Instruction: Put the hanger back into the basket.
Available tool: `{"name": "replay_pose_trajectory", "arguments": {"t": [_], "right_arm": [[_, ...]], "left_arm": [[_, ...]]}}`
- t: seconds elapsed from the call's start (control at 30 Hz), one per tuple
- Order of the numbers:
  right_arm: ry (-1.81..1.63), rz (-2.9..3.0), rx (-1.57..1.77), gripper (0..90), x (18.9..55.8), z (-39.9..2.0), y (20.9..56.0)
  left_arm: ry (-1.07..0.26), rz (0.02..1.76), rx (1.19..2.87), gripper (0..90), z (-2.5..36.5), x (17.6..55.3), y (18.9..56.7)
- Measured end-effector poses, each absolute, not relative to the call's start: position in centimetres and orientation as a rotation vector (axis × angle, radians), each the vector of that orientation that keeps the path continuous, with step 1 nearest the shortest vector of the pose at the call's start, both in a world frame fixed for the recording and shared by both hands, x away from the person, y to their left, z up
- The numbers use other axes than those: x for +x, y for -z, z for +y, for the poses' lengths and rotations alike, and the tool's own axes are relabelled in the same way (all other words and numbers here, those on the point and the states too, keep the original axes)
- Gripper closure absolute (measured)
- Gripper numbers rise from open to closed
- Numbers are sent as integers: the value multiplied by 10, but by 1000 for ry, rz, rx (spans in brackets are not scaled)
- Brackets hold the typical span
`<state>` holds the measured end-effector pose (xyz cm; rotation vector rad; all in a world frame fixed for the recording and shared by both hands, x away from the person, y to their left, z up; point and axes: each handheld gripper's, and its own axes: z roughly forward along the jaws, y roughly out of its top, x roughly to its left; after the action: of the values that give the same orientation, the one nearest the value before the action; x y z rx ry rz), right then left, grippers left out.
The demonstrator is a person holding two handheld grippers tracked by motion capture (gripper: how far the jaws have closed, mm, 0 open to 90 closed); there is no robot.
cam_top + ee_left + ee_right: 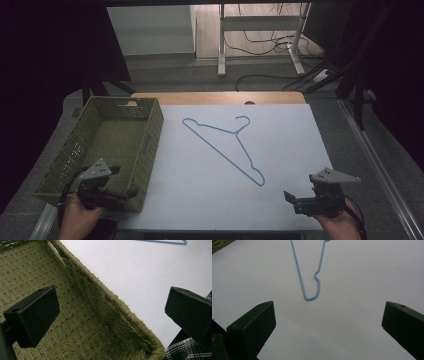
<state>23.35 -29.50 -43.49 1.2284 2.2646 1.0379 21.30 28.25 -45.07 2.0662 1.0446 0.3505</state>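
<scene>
A light-blue wire hanger [220,151] lies flat in the middle of the white tabletop [290,145], hook toward the far side. An olive woven basket [150,135] stands at the left, nothing inside it. My left gripper [126,181] hovers over the basket's near right corner, jaws open; in the left gripper view [112,312] they straddle the basket's rim [120,305], with the hanger [162,242] at the top edge. My right gripper [300,187] is at the near right, open. In the right gripper view [328,322] the hanger's end [299,272] lies ahead.
A wooden strip [215,97] runs along the table's far edge. Beyond it stand white frame legs [221,45] with cables on the floor. A plaid sleeve [182,350] shows below the basket corner. Grey floor surrounds the table.
</scene>
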Motion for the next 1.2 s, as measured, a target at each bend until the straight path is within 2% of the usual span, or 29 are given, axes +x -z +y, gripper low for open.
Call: {"name": "replay_pose_trajectory", "arguments": {"t": [0.47, 1.2], "right_arm": [[-995, 2313, 1219, 0, 247, -283, 435], [-961, 2368, 1139, 0, 315, -233, 425]], "left_arm": [[-358, 1037, 2073, 0, 280, 212, 449], [-332, 1042, 2066, 1, 278, 215, 453]]}}
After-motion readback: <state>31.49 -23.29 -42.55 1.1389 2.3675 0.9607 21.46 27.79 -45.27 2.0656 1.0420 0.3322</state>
